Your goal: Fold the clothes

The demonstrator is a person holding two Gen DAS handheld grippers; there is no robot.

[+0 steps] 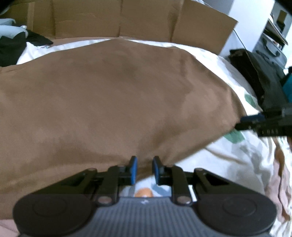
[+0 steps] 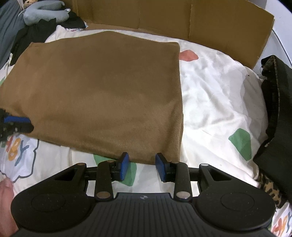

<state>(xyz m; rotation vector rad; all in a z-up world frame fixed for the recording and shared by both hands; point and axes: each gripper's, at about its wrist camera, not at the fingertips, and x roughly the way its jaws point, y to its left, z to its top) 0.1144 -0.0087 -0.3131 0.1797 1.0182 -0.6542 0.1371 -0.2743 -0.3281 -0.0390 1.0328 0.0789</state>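
Note:
A brown cloth point(image 1: 109, 100) point(image 2: 100, 91), folded into a thick rectangle, lies flat on a white printed bed sheet point(image 2: 219, 100). My left gripper point(image 1: 144, 160) is at the cloth's near edge. Its blue pads stand a narrow gap apart, with the edge between their tips and sheet showing behind. In the right wrist view the left gripper point(image 2: 29, 124) sits at the cloth's near left corner. My right gripper point(image 2: 141, 156) is open, wider than the left, with the cloth's near edge by its right corner between the fingertips. The left wrist view shows the right gripper point(image 1: 239, 124) at that corner.
Cardboard panels point(image 2: 219, 27) point(image 1: 146, 18) stand along the far side of the bed. Dark clothes point(image 2: 36, 32) and a grey soft toy point(image 2: 42, 12) are piled at the far left. A dark bag with leopard print point(image 2: 279, 109) lies at the right edge. A hand point(image 2: 5, 200) shows bottom left.

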